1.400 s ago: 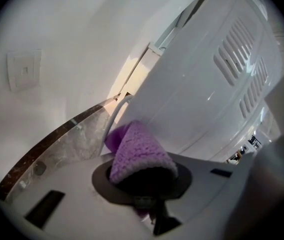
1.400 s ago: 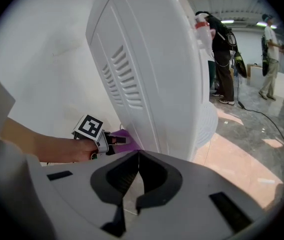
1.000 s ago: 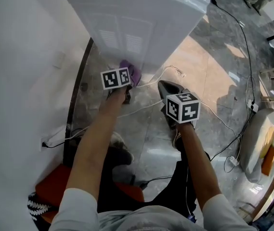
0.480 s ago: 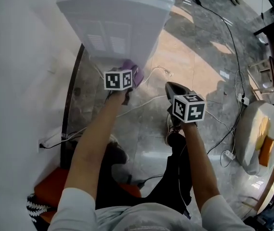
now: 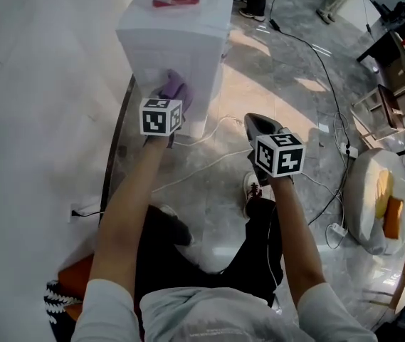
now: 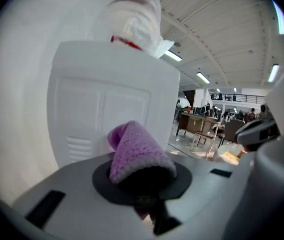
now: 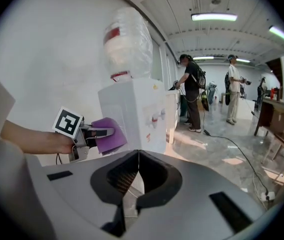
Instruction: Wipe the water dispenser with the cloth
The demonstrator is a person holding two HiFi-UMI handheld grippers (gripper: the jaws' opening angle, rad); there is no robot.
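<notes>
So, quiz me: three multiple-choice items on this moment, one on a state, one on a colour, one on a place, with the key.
1. How do the jaws of the right gripper stand?
A. shut on a cable
B. wide apart
C. together, with nothing between them

2. What colour is the cloth?
A. white
B. purple
C. orange

3. Where is the cloth?
A. clamped in the left gripper
B. clamped in the right gripper
C. in neither gripper

Key:
1 C: the right gripper view shows its jaws meeting on nothing.
2 B: it is purple in all three views.
3 A: the left gripper view shows it rising from between that gripper's jaws.
</notes>
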